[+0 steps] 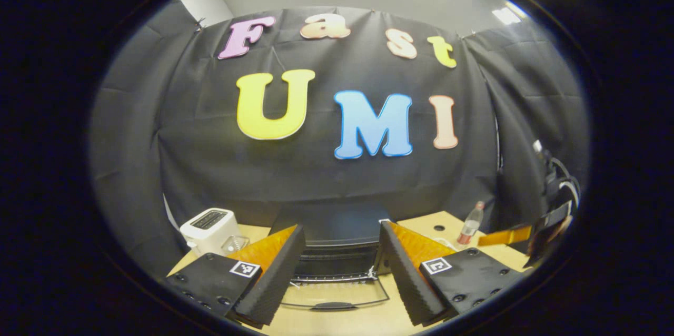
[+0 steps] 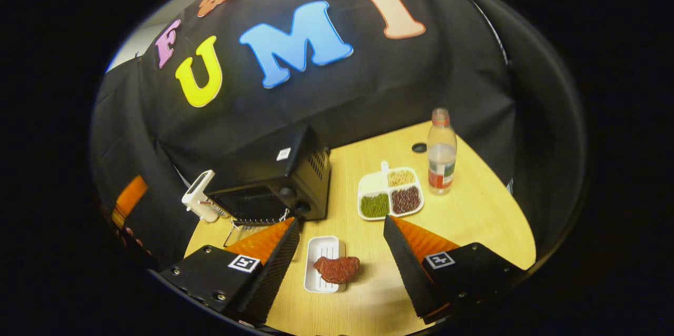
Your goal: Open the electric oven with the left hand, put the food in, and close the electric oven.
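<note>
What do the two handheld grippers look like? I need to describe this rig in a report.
Both the left gripper and right gripper have two wedge-shaped fingers with ribbed inner faces, mounted on black blocks dotted with screws. Each block carries a small square black-and-white marker.

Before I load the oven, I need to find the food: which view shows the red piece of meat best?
The right gripper view: the red piece of meat lies in plain sight, half on the small white tray, between the open right tongs. The left gripper view faces the electric oven and its lowered door instead.
</note>
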Tool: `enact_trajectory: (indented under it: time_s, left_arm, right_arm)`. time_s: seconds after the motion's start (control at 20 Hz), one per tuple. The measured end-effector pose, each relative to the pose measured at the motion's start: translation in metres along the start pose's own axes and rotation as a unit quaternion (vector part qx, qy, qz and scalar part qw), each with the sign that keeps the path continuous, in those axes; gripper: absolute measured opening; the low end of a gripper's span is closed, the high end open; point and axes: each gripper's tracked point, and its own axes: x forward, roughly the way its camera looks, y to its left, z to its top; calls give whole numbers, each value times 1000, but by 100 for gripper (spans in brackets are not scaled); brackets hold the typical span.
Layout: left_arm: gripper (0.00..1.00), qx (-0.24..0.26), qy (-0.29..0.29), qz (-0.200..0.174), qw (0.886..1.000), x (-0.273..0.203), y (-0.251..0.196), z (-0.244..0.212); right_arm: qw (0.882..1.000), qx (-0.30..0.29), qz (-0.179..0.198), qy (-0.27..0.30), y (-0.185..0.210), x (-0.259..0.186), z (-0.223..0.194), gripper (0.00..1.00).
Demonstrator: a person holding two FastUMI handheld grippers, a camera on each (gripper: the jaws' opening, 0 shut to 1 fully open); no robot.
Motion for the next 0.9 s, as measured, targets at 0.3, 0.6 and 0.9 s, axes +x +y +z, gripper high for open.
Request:
enact_trajectory:
  time_s: [0.3, 0.6, 0.9]
  left_arm:
    - [100, -1, 21, 13, 1000, -11, -6, -13]
    - [100, -28, 60, 73, 995, -20, 13, -39]
    - [100, -18, 67, 105, 992, -34, 18, -40]
  right_arm:
    - [991, 88, 55, 81, -24, 51, -77, 98]
    - [975, 151, 95, 130, -27, 72, -113, 87]
    - [952, 217, 150, 157, -13, 77, -115, 12]
